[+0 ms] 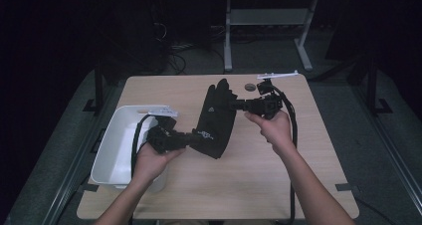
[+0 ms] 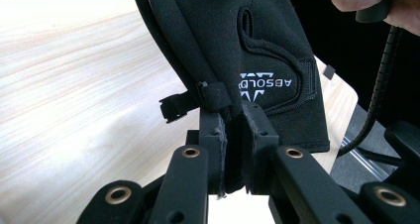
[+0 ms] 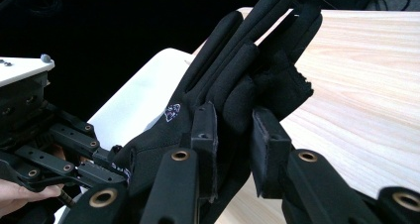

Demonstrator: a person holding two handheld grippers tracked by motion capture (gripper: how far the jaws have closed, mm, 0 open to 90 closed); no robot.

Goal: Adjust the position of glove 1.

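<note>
Both grippers, left [image 1: 186,139] and right [image 1: 238,105], clamp the black glove [image 1: 215,118] above the table [image 1: 298,150]; a white bin [image 1: 112,150] sits left, a coin [image 1: 250,87] far.

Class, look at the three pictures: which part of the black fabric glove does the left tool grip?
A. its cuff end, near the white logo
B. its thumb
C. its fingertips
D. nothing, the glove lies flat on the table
A: in the left gripper view the left tool pinches the black fabric glove at its cuff edge below the white logo.
</note>
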